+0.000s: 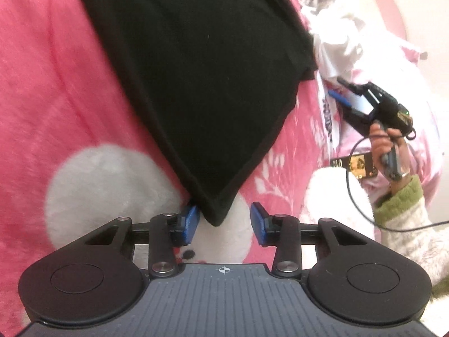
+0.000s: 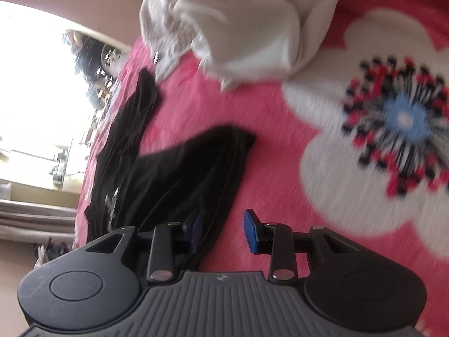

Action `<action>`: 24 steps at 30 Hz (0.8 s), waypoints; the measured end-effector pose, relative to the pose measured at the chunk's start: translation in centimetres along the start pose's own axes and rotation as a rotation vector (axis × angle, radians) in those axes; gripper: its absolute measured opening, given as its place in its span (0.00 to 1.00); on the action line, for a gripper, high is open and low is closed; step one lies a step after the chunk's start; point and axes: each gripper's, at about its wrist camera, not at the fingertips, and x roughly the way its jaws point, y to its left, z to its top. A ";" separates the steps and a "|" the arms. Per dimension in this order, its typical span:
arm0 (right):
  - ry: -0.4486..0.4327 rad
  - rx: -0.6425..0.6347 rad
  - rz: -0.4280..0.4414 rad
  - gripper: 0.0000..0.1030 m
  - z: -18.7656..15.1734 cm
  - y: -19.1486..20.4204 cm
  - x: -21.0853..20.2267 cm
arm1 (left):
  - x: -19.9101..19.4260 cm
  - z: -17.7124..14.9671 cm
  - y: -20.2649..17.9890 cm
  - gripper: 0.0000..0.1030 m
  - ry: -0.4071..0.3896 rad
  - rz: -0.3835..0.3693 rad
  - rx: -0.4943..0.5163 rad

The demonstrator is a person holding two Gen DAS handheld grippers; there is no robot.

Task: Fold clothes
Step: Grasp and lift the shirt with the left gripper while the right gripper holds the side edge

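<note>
A black garment (image 1: 196,84) lies on a pink blanket (image 1: 42,84). Its near corner points down between the blue pads of my left gripper (image 1: 226,221), which is open with the corner between the pads, nearer the left one. In the right wrist view the same black garment (image 2: 168,174) lies spread on the blanket (image 2: 266,140), with a small white print near its left side. My right gripper (image 2: 223,229) is open and empty, at the garment's near edge. The right gripper also shows in the left wrist view (image 1: 348,90), held in a hand at the right.
A heap of white and pale clothes (image 2: 238,28) lies at the far side of the blanket; it also shows in the left wrist view (image 1: 339,45). A phone (image 1: 353,165) lies by the hand. A cable (image 1: 364,205) loops from the right gripper. A bright window (image 2: 33,84) is at the left.
</note>
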 end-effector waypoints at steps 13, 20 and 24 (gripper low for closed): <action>-0.059 -0.006 -0.017 0.37 6.4 -2.0 4.7 | 0.5 0.1 -0.2 0.11 -0.012 0.050 -0.048; -0.016 -0.184 0.025 0.37 7.0 0.7 7.9 | 0.4 0.1 -0.2 0.07 -0.013 0.063 -0.021; 0.021 -0.344 -0.056 0.20 5.9 2.9 8.9 | 0.0 -0.2 -1.2 0.02 -0.023 0.096 0.060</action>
